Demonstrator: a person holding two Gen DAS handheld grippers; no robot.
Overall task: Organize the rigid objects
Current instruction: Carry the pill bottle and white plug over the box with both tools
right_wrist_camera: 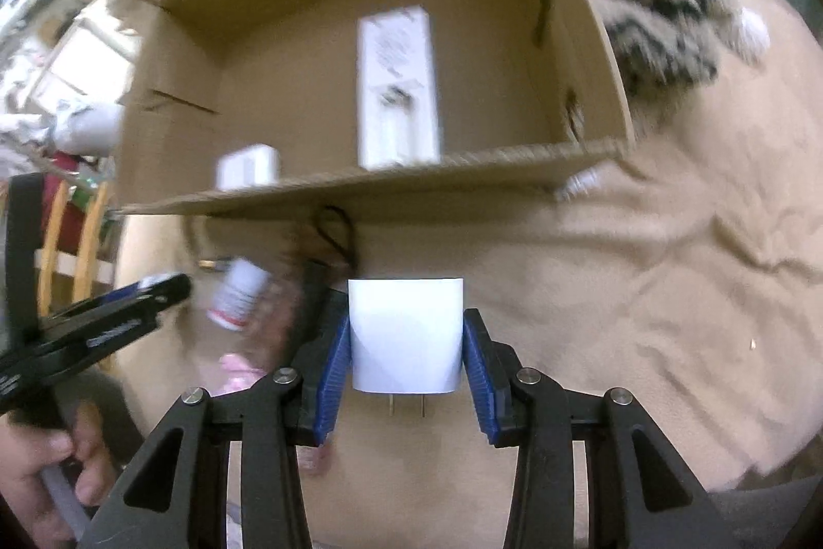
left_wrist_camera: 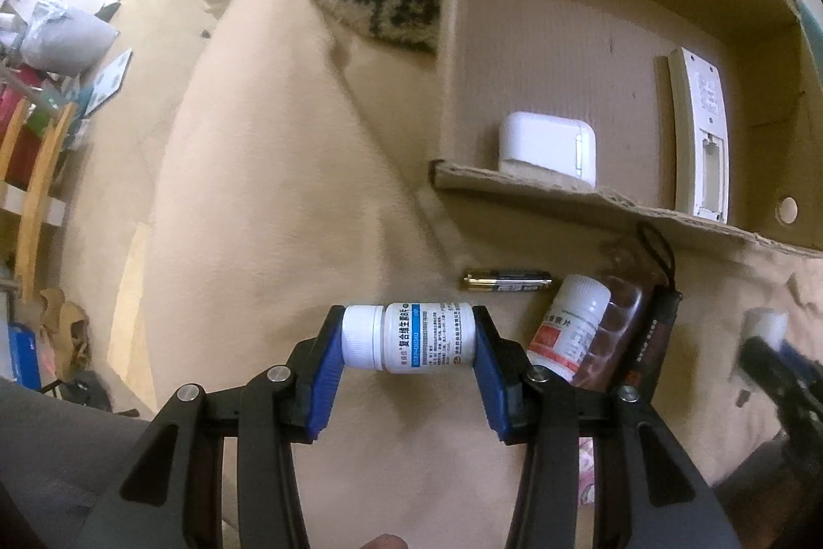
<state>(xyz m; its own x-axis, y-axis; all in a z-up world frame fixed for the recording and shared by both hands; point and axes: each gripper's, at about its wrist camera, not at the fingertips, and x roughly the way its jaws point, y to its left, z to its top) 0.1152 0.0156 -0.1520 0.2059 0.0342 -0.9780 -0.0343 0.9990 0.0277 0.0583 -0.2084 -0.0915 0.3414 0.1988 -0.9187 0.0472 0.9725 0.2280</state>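
The left gripper [left_wrist_camera: 409, 338] clamps a white pill bottle [left_wrist_camera: 409, 337] end to end, sideways above the blanket [left_wrist_camera: 257, 189]; the right gripper [right_wrist_camera: 406, 343] pinches a white plug adapter [right_wrist_camera: 405, 335], prongs rearward; both face the cardboard box [right_wrist_camera: 360, 183] near edge, seemingly for dropping in beside the remote [left_wrist_camera: 702, 132].

Remote [left_wrist_camera: 702, 132] and charger [left_wrist_camera: 548, 145] inside box [left_wrist_camera: 566, 183]

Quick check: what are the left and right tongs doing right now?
Left tongs: shut on the blue-label pill bottle, held sideways.
Right tongs: shut on the white plug adapter.
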